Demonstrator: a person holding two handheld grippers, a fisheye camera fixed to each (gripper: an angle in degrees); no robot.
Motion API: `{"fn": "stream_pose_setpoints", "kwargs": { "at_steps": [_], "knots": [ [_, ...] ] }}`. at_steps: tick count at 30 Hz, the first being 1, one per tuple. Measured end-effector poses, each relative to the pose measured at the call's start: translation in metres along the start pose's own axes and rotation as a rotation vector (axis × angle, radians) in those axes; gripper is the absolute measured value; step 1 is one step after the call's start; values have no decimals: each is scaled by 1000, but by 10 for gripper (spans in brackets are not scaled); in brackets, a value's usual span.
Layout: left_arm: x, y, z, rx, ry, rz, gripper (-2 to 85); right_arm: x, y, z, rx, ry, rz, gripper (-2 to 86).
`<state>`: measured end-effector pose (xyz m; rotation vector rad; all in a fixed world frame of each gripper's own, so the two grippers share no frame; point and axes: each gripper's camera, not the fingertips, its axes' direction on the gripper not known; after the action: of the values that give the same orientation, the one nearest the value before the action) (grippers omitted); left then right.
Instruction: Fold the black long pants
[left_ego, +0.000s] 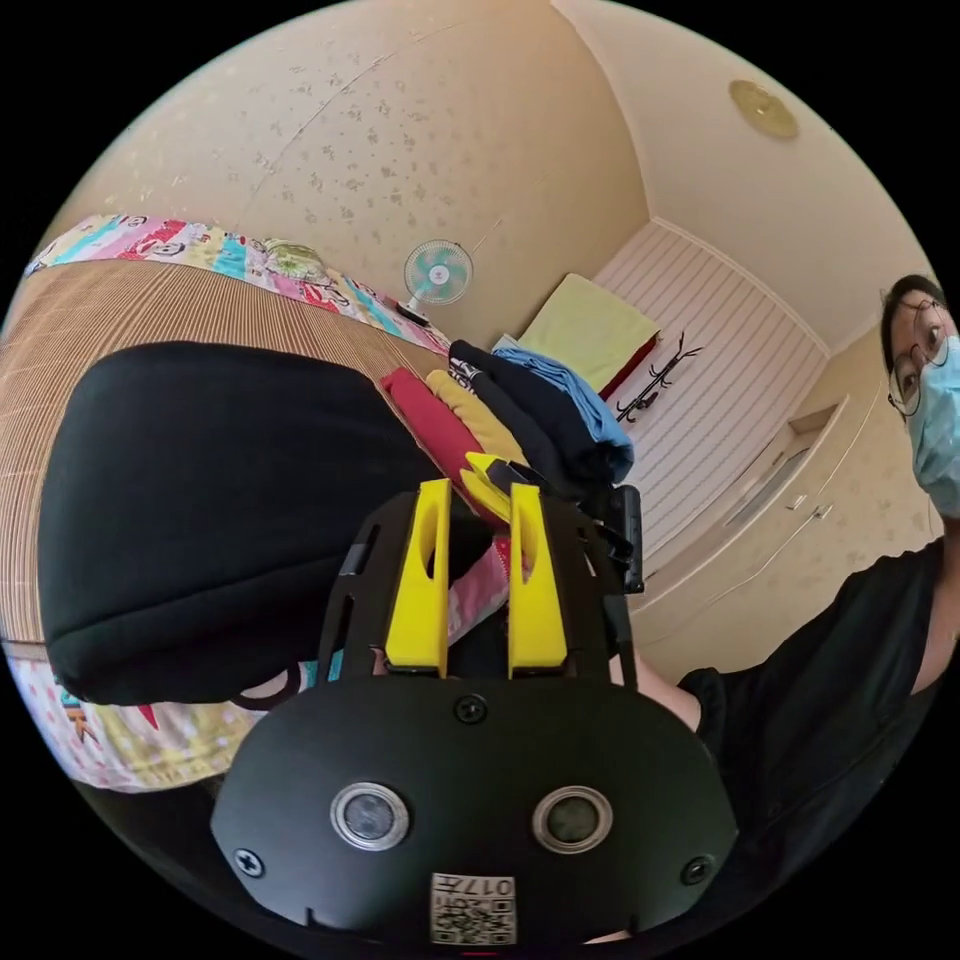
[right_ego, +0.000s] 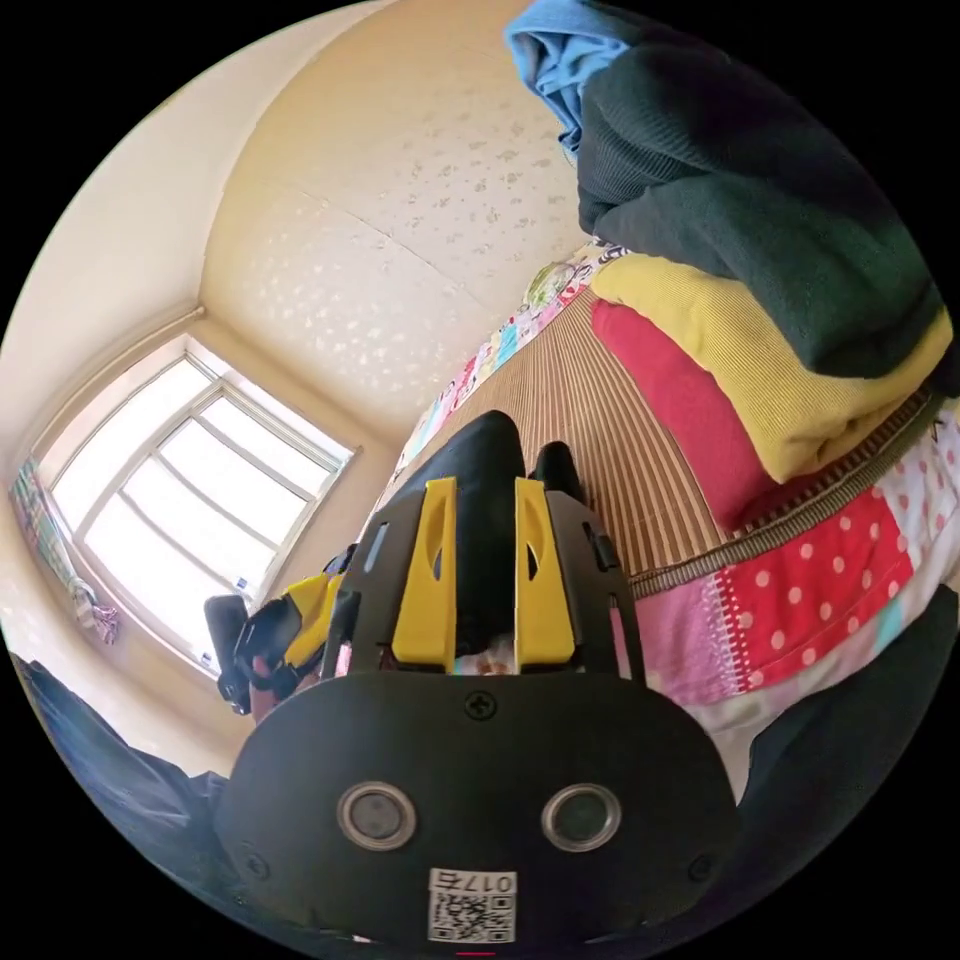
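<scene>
Your left gripper (left_ego: 478, 580) and right gripper (right_ego: 485, 570) hang parted, empty; smooth the folded black pants (left_ego: 210, 510) at frame left.

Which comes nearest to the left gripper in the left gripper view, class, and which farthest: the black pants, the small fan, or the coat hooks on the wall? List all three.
From the left gripper:
1. Black pants, folded on the mat just left of the jaws.
2. Small fan, beyond the bed by the wall, above the jaws.
3. Coat hooks, upper right on the panelled wall; close to the fan's distance, so this ranking is tentative.
</scene>
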<state>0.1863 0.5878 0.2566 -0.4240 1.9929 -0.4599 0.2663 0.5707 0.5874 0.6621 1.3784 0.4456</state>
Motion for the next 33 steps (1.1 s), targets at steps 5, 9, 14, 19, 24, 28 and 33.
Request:
{"fn": "stream_pose_setpoints", "kwargs": {
  "at_steps": [5, 9, 14, 19, 24, 28, 33],
  "knots": [
    [-11, -11, -28, 41, -124, -11, 112, -12, -5, 23, -137, -38, -60, 107],
    [-28, -19, -42, 43, -332, -40, 122, -46, -3, 27, -171, 224, -170, 132],
    [-50, -19, -47, 49, -390, -91, 126, -63, -5, 32, -227, 230, -250, 128],
    [-72, -17, -68, 137, -455, -174, 135, -39, -14, 28, -270, 97, -86, 133],
    [-96, -20, -82, 158, -533, -262, 147, -35, -15, 26, -282, -52, -52, 102],
    [-124, -20, -69, 74, -467, -333, 155, -51, -18, 17, -253, -116, -74, 69],
    [-122, -24, -75, 133, -467, -280, 155, -114, -15, -10, -155, -2, -314, 56]
  ]
}}
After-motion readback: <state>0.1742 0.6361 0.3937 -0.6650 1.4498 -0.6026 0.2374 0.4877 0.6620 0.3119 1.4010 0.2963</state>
